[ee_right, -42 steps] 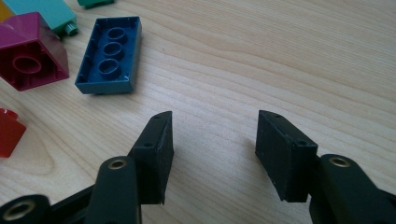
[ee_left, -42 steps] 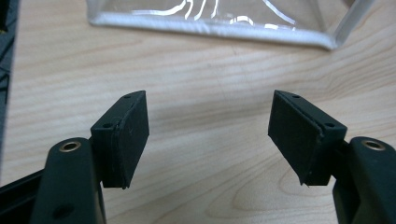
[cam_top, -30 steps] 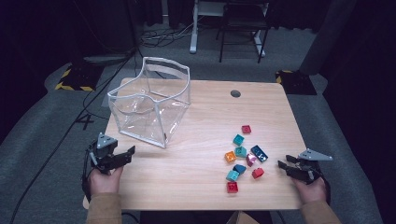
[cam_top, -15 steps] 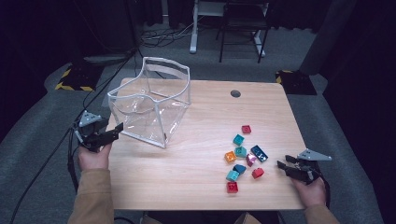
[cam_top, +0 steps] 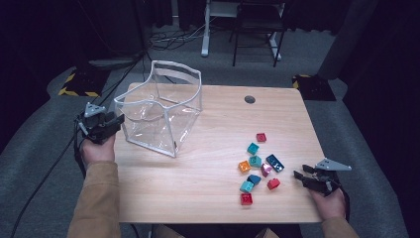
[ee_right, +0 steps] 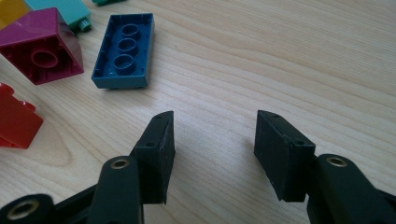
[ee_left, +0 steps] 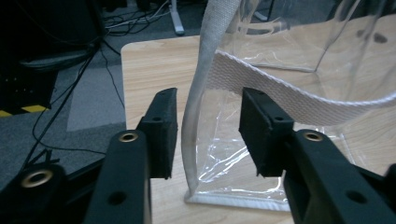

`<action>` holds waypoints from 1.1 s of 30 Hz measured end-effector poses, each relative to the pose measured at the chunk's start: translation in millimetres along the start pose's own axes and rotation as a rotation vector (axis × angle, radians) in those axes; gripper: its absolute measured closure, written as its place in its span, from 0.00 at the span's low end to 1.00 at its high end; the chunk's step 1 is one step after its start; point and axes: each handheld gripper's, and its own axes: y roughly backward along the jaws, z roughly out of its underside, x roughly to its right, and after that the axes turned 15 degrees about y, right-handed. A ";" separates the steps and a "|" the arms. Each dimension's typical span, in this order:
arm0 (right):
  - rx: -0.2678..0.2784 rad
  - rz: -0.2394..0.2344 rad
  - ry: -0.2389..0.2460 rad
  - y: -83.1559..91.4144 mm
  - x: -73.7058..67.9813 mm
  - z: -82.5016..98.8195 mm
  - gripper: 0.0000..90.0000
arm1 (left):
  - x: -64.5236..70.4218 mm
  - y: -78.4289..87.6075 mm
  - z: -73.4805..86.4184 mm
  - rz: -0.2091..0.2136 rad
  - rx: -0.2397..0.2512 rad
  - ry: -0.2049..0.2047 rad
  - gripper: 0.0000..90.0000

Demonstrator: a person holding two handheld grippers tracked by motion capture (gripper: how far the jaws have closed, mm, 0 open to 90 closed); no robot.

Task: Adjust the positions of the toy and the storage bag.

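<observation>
My right gripper sits low at the near right of the light wooden table, jaws spread with only bare wood between them. Just ahead of it in the right gripper view: a dark blue flat rectangular brick lying upside down, a magenta sloped brick and a red brick at the edge. The high view shows these in a loose cluster of small coloured plastic bricks right of centre. Farther off on the left, my left gripper is at the clear plastic pouch with white fabric trim. Its jaws have just been closing and straddle the pouch's upright white corner seam. Gaps show on both sides, pads not pressing it.
</observation>
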 end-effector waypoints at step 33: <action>0.031 -0.020 0.065 6.4 -17.0 -27.7 0.62 | 81.3 23.6 51.3 0.243 -0.028 -0.215 0.96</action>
